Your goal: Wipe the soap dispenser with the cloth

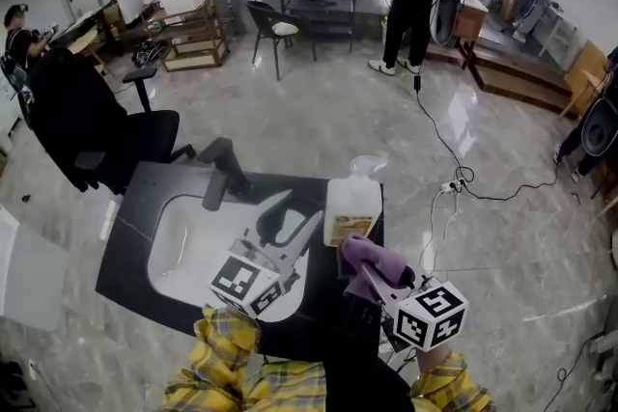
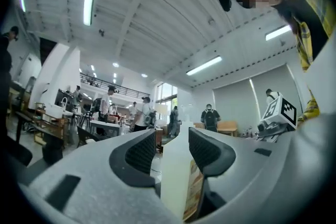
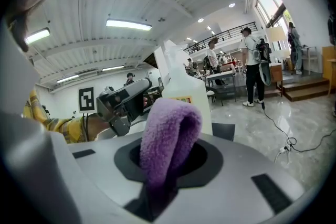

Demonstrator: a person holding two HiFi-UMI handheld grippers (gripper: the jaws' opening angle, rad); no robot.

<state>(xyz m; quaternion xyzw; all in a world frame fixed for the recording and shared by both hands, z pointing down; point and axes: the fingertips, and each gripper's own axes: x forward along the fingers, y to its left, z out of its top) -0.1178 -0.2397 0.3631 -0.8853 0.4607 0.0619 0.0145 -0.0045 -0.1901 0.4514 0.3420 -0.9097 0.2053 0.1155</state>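
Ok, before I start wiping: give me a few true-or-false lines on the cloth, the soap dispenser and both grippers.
1. The right gripper holds a purple cloth. True.
2. The cloth lies in the sink. False: it is pinched in the right gripper's jaws, above the counter.
3. The soap dispenser stands on the black counter beside the sink. True.
4. The left gripper is shut tight. False: its jaws stand apart, and the dispenser shows between them.
5. The cloth is green. False: it is purple.
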